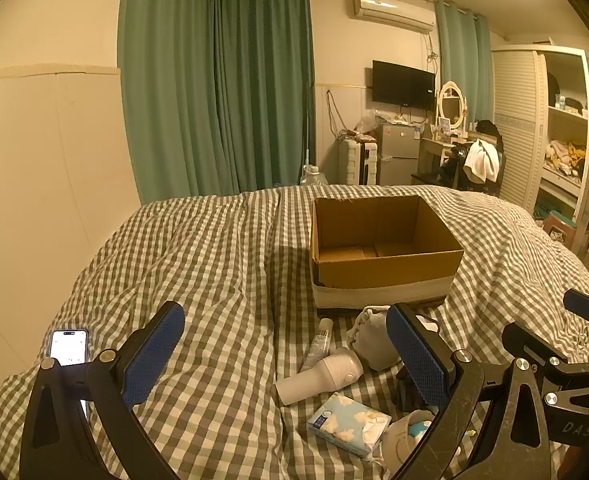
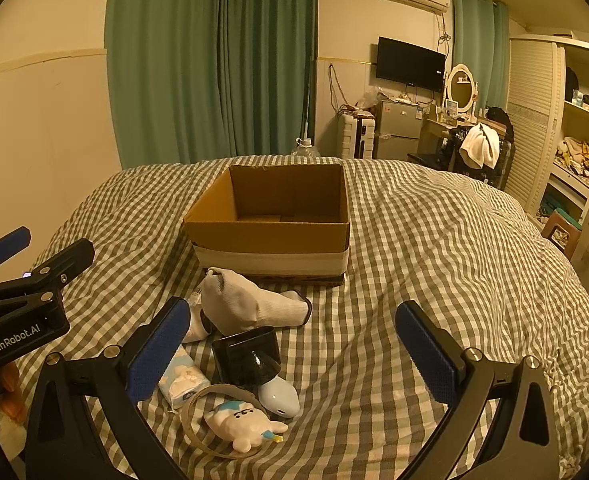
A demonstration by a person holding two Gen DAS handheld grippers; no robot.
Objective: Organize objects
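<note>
An empty cardboard box (image 1: 382, 248) (image 2: 272, 220) stands on the checked bed cover (image 1: 214, 264). In front of it lies a small heap: a white sock (image 2: 250, 300) (image 1: 370, 336), a white handheld device (image 1: 320, 376), a clear tube (image 1: 318, 344), a blue tissue pack (image 1: 350, 424) (image 2: 182, 380), a black cup-shaped piece (image 2: 248, 354), a pale blue gadget (image 2: 280, 398) and a white toy figure (image 2: 240, 424). My left gripper (image 1: 290, 356) is open above the heap's left side. My right gripper (image 2: 294, 348) is open over its right side, holding nothing.
A lit phone (image 1: 69, 346) lies on the bed at the left. Beyond the bed are green curtains (image 1: 218, 84), a small fridge (image 1: 398, 154), a dressing table with a chair (image 1: 478, 164) and open wardrobe shelves (image 1: 562, 148).
</note>
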